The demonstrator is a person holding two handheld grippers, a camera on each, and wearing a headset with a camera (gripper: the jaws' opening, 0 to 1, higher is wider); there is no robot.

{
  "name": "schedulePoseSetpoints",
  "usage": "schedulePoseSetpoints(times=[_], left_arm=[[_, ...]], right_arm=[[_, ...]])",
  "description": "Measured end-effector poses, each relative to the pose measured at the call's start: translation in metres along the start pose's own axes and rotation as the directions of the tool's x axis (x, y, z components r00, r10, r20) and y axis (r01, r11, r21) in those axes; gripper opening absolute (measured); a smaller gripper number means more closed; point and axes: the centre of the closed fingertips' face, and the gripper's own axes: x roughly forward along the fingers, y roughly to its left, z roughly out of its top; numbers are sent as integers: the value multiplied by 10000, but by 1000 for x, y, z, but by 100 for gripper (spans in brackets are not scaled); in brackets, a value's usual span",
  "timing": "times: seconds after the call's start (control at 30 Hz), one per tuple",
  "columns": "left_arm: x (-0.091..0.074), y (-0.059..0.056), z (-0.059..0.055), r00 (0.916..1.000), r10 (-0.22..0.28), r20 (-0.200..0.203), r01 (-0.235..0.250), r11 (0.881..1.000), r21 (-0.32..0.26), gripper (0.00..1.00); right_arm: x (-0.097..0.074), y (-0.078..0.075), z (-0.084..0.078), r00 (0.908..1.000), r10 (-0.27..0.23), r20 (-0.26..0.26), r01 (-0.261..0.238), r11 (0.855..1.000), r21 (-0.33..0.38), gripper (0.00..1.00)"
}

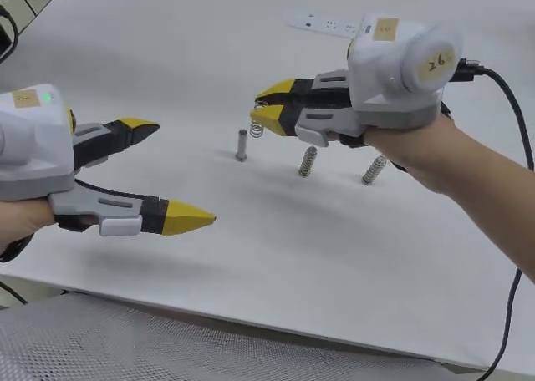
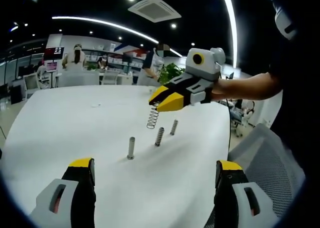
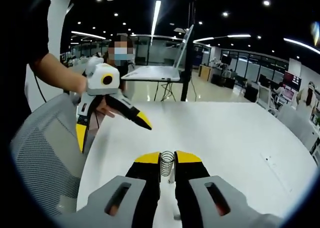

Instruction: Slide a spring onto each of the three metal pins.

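Observation:
Three metal pins stand in a row on the white table [image 1: 276,239]. The left pin [image 1: 242,144] [image 2: 131,148] is bare. The middle pin [image 1: 308,160] [image 2: 159,136] and the right pin [image 1: 374,170] [image 2: 174,126] each carry a spring. My right gripper [image 1: 262,116] [image 3: 167,158] hovers above and just right of the bare pin, shut on a small spring [image 1: 257,127] [image 2: 152,117] [image 3: 167,163] that hangs from its tips. My left gripper [image 1: 180,172] [image 2: 155,168] is open at the left, holding nothing, well clear of the pins.
A white power strip [image 1: 322,22] lies at the far side of the table. A black cable [image 1: 512,130] trails from the right gripper off the table's right side. A grey mesh chair [image 1: 125,339] sits at the near edge. People stand in the background office.

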Motion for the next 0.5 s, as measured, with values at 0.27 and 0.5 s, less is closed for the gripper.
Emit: schedulePoseSetpoints(times=[0.27, 0.5], left_arm=[[-1, 1, -2, 10000, 20, 14, -20, 10000, -61, 98], [-1, 1, 0, 9999, 12, 142, -10, 9999, -134, 98]], right_arm=[[11, -11, -3, 9998, -184, 114, 175, 9975, 683, 7], [18, -24, -8, 9989, -427, 185, 397, 9895, 1391, 7]])
